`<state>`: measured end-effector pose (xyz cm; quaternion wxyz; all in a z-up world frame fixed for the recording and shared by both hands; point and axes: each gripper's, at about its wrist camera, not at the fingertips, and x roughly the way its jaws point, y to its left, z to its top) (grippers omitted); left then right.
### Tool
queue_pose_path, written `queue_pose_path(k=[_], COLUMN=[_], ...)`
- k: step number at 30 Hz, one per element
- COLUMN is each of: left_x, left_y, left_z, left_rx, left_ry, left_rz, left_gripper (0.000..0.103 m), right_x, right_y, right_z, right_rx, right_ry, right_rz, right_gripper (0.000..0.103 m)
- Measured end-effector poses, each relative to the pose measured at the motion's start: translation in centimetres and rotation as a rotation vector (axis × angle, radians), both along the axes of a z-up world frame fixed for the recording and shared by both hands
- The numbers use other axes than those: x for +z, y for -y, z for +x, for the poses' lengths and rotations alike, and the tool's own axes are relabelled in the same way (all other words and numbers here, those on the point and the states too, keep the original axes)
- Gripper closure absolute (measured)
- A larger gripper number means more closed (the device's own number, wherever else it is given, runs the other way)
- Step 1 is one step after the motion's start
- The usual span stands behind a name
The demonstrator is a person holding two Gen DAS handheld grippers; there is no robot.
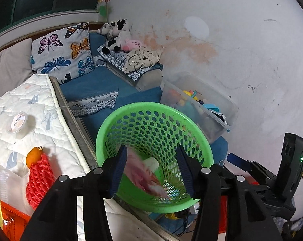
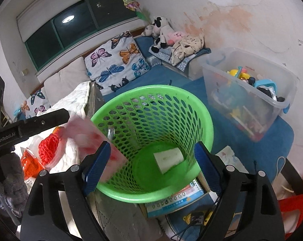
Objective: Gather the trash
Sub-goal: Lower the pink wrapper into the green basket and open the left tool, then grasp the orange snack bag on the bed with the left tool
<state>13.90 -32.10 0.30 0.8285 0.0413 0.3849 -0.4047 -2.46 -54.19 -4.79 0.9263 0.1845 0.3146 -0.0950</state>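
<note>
A green perforated basket stands beside the bed. A white paper cup lies on its bottom. A pink wrapper, blurred by motion, is in the air at the basket's rim, free of both grippers. My left gripper is open above the basket. My right gripper is open over the basket too. On the white quilt lie a small lidded plastic cup, a red foam net with an orange fruit, and clear plastic packaging.
A clear toy bin stands right of the basket by the wall. Butterfly pillows and plush toys lie on the blue sofa. A booklet lies under the basket. An orange box sits at the quilt's front.
</note>
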Motion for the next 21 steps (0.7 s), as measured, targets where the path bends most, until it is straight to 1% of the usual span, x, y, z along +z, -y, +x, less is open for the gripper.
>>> queue_pose_path(k=[4, 9, 17, 21], left_x=[0.1, 0.6, 1.1, 1.1], left_y=[-1.1, -3.4, -9.2, -12.3], left_z=[-0.4, -1.5, -2.7, -2.9], left_rx=[0.015, 0.047, 0.148, 0.197], left_ry=[0.007, 0.048, 0.095, 0.133], left_rz=[0.001, 0.013, 0.031, 0.074], left_gripper=[0.054, 0.054, 0.054, 0.054], right_x=[0.1, 0.3, 0.7, 0.8], right_y=[-0.5, -1.5, -4.4, -5.7], right_z=[-0.3, -0.7, -0.8, -0.6], right_rx=[0.008, 0.027, 0.078, 0.105], right_ry=[0.003, 0.011, 0.013, 0.019], right_rz=[0.002, 0.020, 0.029, 0.038], right_gripper=[0.018, 0.018, 0.017, 0.016])
